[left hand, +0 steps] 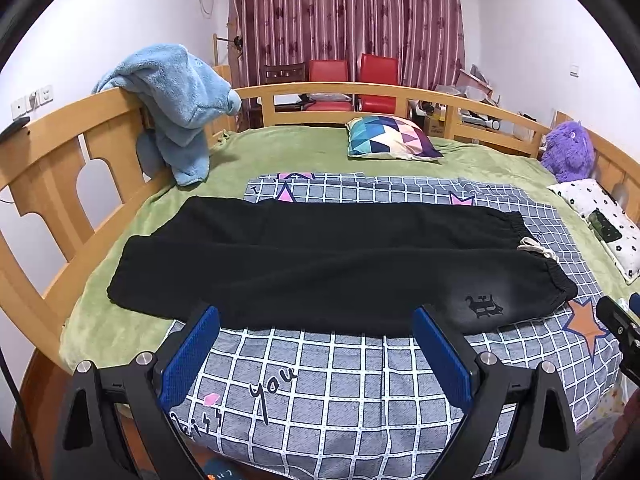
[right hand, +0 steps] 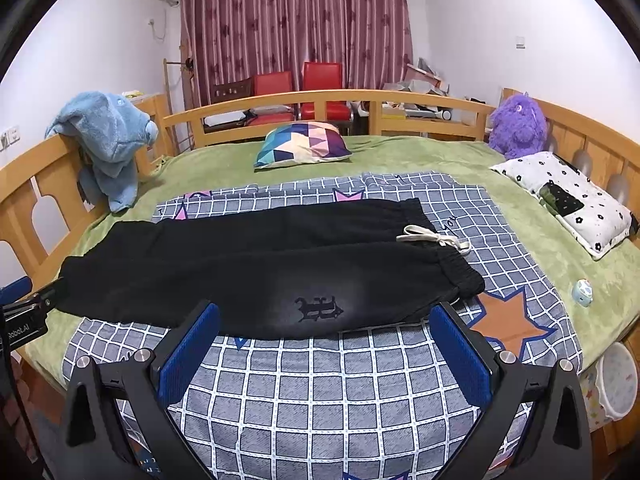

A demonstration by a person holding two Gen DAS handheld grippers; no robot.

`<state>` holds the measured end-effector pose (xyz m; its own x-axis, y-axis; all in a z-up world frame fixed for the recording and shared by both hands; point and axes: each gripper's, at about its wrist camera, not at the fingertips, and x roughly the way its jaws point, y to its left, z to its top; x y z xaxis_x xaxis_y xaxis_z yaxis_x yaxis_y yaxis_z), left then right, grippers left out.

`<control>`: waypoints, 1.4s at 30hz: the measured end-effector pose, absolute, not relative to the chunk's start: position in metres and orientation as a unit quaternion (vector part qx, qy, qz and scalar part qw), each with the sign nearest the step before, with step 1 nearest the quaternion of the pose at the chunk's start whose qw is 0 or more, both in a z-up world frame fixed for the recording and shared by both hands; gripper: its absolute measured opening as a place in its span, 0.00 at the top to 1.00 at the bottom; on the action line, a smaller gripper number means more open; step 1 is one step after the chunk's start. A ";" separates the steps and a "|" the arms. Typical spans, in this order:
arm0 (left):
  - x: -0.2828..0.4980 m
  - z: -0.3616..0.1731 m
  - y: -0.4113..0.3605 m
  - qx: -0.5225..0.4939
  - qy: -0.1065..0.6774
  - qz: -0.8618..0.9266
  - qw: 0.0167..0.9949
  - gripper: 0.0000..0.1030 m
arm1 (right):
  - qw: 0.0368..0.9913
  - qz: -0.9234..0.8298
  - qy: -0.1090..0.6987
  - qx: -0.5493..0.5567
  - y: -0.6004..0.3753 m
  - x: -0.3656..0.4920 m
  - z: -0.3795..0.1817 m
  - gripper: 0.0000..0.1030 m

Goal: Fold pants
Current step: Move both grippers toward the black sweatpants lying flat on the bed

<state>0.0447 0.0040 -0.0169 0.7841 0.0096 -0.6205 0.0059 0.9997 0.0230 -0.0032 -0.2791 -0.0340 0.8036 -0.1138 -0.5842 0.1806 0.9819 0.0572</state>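
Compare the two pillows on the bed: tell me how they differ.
The geometric pillow carries bright triangles in blue, purple and pink; the white pillow has small black flowers and a dark patch. The geometric pillow sits at the far middle, the white one along the right rail. Both rest on the green blanket, clear of the black pants.

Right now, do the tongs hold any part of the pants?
No. Both the left tongs and the right tongs are open and empty, short of the black pants.
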 end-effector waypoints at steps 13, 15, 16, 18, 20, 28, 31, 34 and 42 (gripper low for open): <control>0.045 -0.019 0.007 0.011 0.322 -0.003 0.947 0.05 | 0.948 -0.078 0.303 0.057 -0.275 -0.004 -0.036 0.00; 0.045 -0.020 0.007 0.010 0.323 -0.003 0.946 0.05 | 0.948 -0.079 0.304 0.059 -0.276 -0.004 -0.037 0.00; 0.045 -0.020 0.007 0.011 0.324 -0.002 0.946 0.05 | 0.947 -0.079 0.305 0.060 -0.276 -0.004 -0.037 0.00; 0.045 -0.021 0.006 0.010 0.325 -0.003 0.946 0.05 | 0.947 -0.080 0.306 0.062 -0.277 -0.005 -0.038 0.00; 0.045 -0.020 0.006 0.010 0.324 -0.004 0.946 0.05 | 0.947 -0.081 0.306 0.063 -0.276 -0.005 -0.037 0.00; 0.041 -0.017 0.002 0.012 0.321 -0.005 0.947 0.05 | 0.947 -0.085 0.303 0.062 -0.278 -0.010 -0.034 0.00; 0.038 -0.015 0.002 0.007 0.319 -0.004 0.948 0.05 | 0.947 -0.084 0.303 0.064 -0.280 -0.014 -0.032 0.00; 0.037 -0.012 0.003 0.001 0.320 -0.002 0.948 0.05 | 0.948 -0.082 0.301 0.067 -0.283 -0.017 -0.031 0.00; 0.038 -0.011 0.011 -0.038 0.333 0.014 0.942 0.05 | 0.949 -0.070 0.303 0.050 -0.284 -0.008 -0.028 0.00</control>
<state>0.0382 0.0108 -0.0115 0.7780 0.0006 -0.6283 -0.0514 0.9967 -0.0627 -0.0079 -0.2837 -0.0277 0.8072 -0.1021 -0.5814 0.1625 0.9853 0.0525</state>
